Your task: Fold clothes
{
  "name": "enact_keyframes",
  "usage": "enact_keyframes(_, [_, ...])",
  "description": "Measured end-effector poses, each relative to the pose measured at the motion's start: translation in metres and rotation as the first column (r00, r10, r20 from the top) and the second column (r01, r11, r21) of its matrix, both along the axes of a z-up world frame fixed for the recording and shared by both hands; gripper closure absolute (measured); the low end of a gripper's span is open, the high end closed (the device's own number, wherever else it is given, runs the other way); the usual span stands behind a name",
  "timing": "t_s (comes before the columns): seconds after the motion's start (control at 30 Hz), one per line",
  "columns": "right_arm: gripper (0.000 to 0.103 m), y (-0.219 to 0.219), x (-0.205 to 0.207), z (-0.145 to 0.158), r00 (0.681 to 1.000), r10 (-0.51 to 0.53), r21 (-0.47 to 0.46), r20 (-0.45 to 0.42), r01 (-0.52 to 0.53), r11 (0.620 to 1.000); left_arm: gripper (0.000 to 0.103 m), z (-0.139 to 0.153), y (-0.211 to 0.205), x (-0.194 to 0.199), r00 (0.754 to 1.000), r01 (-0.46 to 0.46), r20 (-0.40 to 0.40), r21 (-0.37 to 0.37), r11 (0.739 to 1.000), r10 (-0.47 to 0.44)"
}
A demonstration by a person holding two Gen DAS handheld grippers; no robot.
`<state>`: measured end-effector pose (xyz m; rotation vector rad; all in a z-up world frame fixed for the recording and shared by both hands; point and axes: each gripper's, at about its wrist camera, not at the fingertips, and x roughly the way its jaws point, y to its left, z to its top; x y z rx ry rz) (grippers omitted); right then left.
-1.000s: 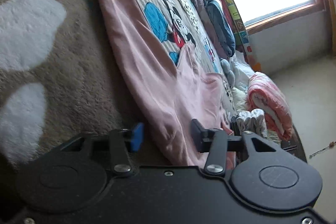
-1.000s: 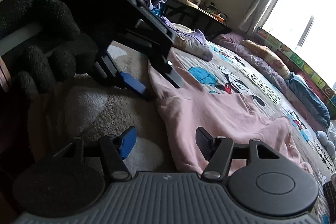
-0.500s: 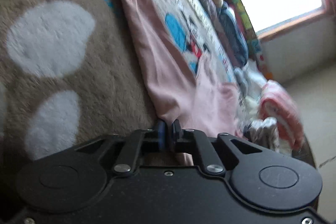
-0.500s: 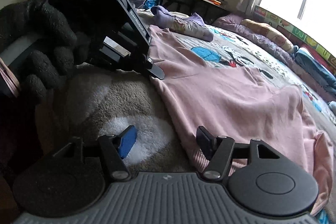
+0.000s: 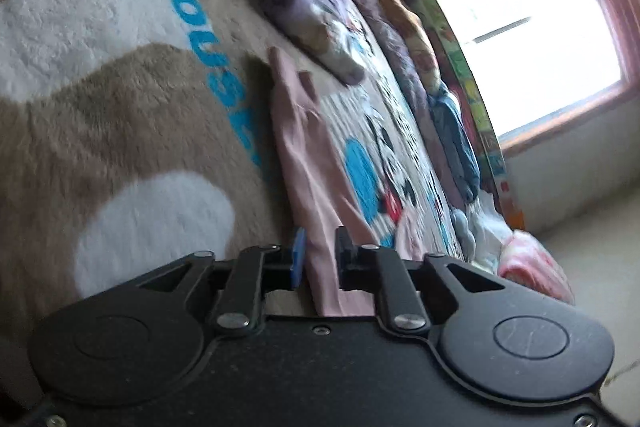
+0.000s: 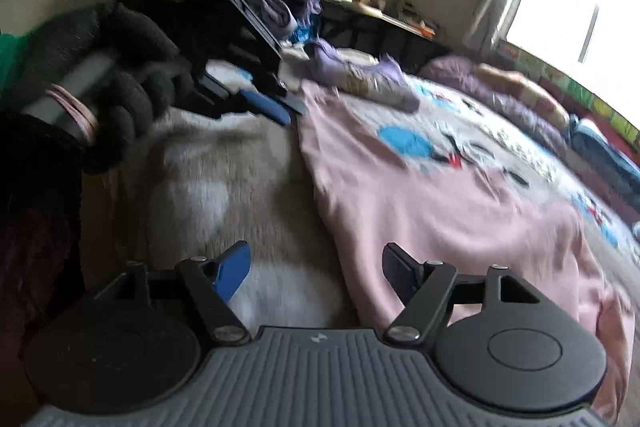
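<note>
The left gripper (image 5: 320, 259), empty 1 second ago, now pinches the pink garment's (image 5: 308, 163) edge; the right gripper (image 6: 316, 267) stays wide open, empty.

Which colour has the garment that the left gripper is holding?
Pale pink, plain. The garment shows best in the left wrist view, pinched in the left gripper.

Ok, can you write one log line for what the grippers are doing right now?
left gripper: shut on pink garment edge | right gripper: open, over garment's near edge | garment: spread flat on bed blanket
</note>
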<state>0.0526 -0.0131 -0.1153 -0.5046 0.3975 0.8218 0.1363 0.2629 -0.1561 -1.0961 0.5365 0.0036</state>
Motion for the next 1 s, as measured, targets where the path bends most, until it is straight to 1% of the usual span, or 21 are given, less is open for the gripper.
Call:
enact_keyframes(0.07, [0.028, 0.009, 0.005, -0.002, 1.0, 0.018, 0.012, 0.014, -0.018, 1.0, 0.08, -0.006, 0.004, 0.01, 1.0, -0.008, -0.006, -0.024, 1.0, 0.008])
enact_keyframes(0.1, [0.027, 0.014, 0.008, -0.003, 0.999, 0.027, 0.017, 0.02, -0.028, 0.999, 0.08, -0.005, 0.003, 0.015, 1.0, -0.001, -0.001, -0.003, 1.0, 0.001])
enact_keyframes(0.13, [0.026, 0.017, 0.012, -0.005, 1.0, 0.028, 0.021, 0.01, -0.028, 0.999, 0.086, -0.004, 0.003, 0.02, 1.0, 0.006, 0.004, 0.019, 1.0, -0.006])
enact_keyframes(0.17, [0.024, 0.02, 0.017, -0.008, 1.0, 0.027, 0.024, -0.006, -0.027, 0.999, 0.103, -0.002, 0.002, 0.025, 1.0, 0.012, 0.008, 0.043, 0.999, -0.012])
enact_keyframes(0.23, [0.022, 0.021, 0.019, -0.012, 0.998, 0.036, 0.023, -0.045, -0.035, 0.999, 0.103, 0.0, 0.001, 0.03, 1.0, 0.019, 0.01, 0.092, 0.996, -0.02])
enact_keyframes(0.27, [0.02, 0.021, 0.02, -0.013, 0.997, 0.042, 0.022, -0.065, -0.04, 0.999, 0.103, -0.002, 0.003, 0.031, 1.0, 0.017, 0.01, 0.083, 0.996, -0.018])
enact_keyframes(0.37, [0.02, 0.02, 0.023, -0.018, 0.99, 0.058, 0.02, -0.125, -0.056, 0.998, 0.103, -0.004, 0.004, 0.03, 1.0, 0.016, 0.001, 0.08, 0.997, -0.016])
enact_keyframes(0.4, [0.021, 0.021, 0.02, -0.014, 0.992, 0.067, 0.008, -0.109, -0.066, 0.998, 0.103, -0.005, 0.007, 0.031, 1.0, 0.01, -0.003, 0.06, 0.998, -0.01])
enact_keyframes(0.47, [0.021, 0.021, 0.011, -0.005, 0.995, 0.095, 0.044, -0.038, -0.093, 0.995, 0.102, -0.008, 0.013, 0.032, 1.0, -0.001, -0.012, 0.021, 1.0, 0.002])
enact_keyframes(0.57, [0.013, 0.034, 0.019, -0.01, 0.995, 0.094, 0.044, -0.032, -0.093, 0.995, 0.1, -0.01, 0.02, 0.033, 1.0, -0.011, -0.014, -0.01, 1.0, 0.011])
enact_keyframes(0.63, [0.009, 0.037, 0.034, -0.023, 0.985, 0.084, 0.074, -0.15, -0.073, 0.995, 0.1, -0.01, 0.025, 0.036, 1.0, -0.018, -0.011, -0.017, 1.0, 0.018])
enact_keyframes(0.67, [0.007, 0.035, 0.039, -0.025, 0.978, 0.093, 0.094, -0.189, -0.076, 0.993, 0.1, -0.01, 0.028, 0.038, 1.0, -0.022, -0.009, -0.019, 1.0, 0.022])
enact_keyframes(0.73, [0.007, 0.037, 0.036, -0.021, 0.978, 0.107, 0.062, -0.181, -0.097, 0.993, 0.099, -0.009, 0.034, 0.041, 1.0, -0.031, -0.004, -0.022, 0.999, 0.031])
enact_keyframes(0.77, [0.01, 0.039, 0.033, -0.017, 0.98, 0.112, 0.044, -0.165, -0.106, 0.993, 0.097, -0.009, 0.037, 0.043, 0.999, -0.036, -0.002, -0.024, 0.999, 0.035])
enact_keyframes(0.8, [0.012, 0.039, 0.029, -0.01, 0.984, 0.113, 0.05, -0.138, -0.107, 0.993, 0.095, -0.009, 0.041, 0.045, 0.999, -0.04, 0.0, -0.025, 0.999, 0.04])
enact_keyframes(0.83, [0.012, 0.038, 0.027, -0.003, 0.987, 0.115, 0.077, -0.109, -0.107, 0.991, 0.093, -0.009, 0.044, 0.047, 0.999, -0.044, 0.002, -0.027, 0.999, 0.044])
enact_keyframes(0.87, [0.012, 0.04, 0.029, -0.005, 0.986, 0.116, 0.079, -0.117, -0.107, 0.991, 0.091, -0.008, 0.047, 0.049, 0.999, -0.049, 0.004, -0.029, 0.998, 0.049])
enact_keyframes(0.93, [0.009, 0.048, 0.035, -0.011, 0.981, 0.119, 0.068, -0.153, -0.11, 0.992, 0.091, -0.008, 0.053, 0.053, 0.998, -0.057, 0.009, -0.032, 0.998, 0.058])
enact_keyframes(1.0, [0.0, 0.05, 0.039, -0.02, 0.972, 0.13, 0.076, -0.195, -0.118, 0.99, 0.091, -0.008, 0.059, 0.057, 0.998, -0.066, 0.013, -0.036, 0.997, 0.066])
